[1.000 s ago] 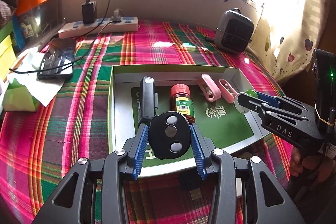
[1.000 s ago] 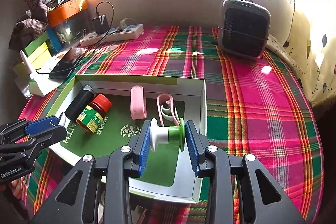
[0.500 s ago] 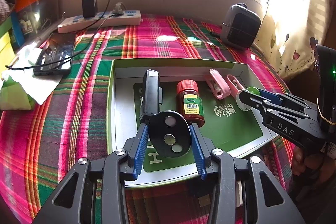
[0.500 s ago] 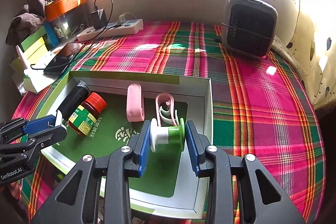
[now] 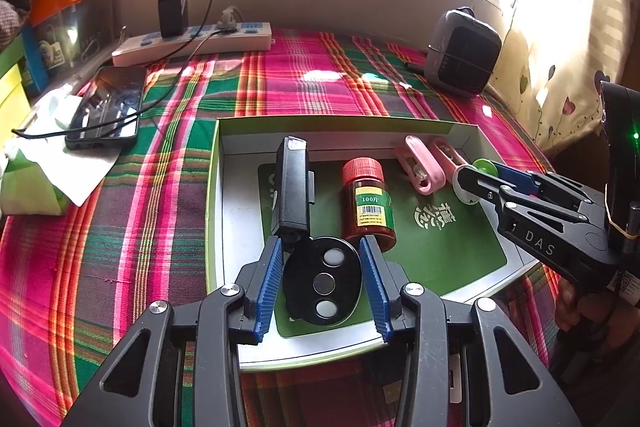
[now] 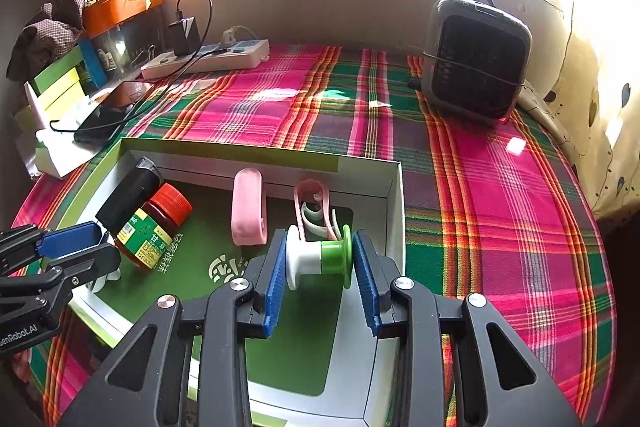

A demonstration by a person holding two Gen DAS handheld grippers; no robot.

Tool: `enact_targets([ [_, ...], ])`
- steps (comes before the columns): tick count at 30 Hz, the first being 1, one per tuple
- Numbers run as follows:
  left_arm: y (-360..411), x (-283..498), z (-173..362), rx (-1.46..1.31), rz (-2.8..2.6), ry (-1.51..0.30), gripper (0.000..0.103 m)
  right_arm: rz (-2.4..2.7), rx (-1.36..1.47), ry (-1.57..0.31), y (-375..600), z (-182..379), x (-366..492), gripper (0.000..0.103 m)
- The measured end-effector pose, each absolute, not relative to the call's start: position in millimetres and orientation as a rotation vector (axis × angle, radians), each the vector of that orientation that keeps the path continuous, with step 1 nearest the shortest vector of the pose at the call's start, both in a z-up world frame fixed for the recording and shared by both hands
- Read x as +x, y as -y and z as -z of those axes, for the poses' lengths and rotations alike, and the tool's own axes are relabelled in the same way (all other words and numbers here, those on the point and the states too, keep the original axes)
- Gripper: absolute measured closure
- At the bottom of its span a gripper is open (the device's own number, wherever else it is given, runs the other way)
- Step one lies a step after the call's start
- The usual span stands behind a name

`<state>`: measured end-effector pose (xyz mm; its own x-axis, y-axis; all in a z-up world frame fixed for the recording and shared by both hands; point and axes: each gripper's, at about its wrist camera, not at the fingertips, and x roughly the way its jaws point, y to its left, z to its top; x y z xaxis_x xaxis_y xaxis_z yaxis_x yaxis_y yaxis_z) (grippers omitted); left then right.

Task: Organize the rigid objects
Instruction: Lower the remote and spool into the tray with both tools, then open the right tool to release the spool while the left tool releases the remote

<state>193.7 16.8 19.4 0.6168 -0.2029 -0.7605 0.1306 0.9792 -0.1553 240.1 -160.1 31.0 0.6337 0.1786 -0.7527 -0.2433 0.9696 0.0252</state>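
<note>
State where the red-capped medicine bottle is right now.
The red-capped bottle lies on its side in the open box, on the green mat between the black rectangular device and the pink clips.

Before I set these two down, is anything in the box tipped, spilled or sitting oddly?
Nothing spilled or damaged. The red-capped bottle lies on its side in the box, cap still on, beside the black case. The pink clips lie near the far wall.
</note>
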Motion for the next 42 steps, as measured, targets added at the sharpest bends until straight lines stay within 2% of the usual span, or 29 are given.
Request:
enact_targets([
  [33,-15.0,194.8,-18.6,-0.06,0.18,-0.886,0.064,-0.253,-0.08,-0.825,159.2,-30.2,239.9,0.069],
  [39,-15.1,193.2,-20.2,-0.074,0.188,-0.889,0.061,-0.261,-0.073,-0.812,158.8,-32.7,237.0,0.062],
  [42,-15.1,191.2,-22.2,-0.076,0.193,-0.885,0.06,-0.265,-0.066,-0.809,158.9,-34.1,235.3,0.062],
])
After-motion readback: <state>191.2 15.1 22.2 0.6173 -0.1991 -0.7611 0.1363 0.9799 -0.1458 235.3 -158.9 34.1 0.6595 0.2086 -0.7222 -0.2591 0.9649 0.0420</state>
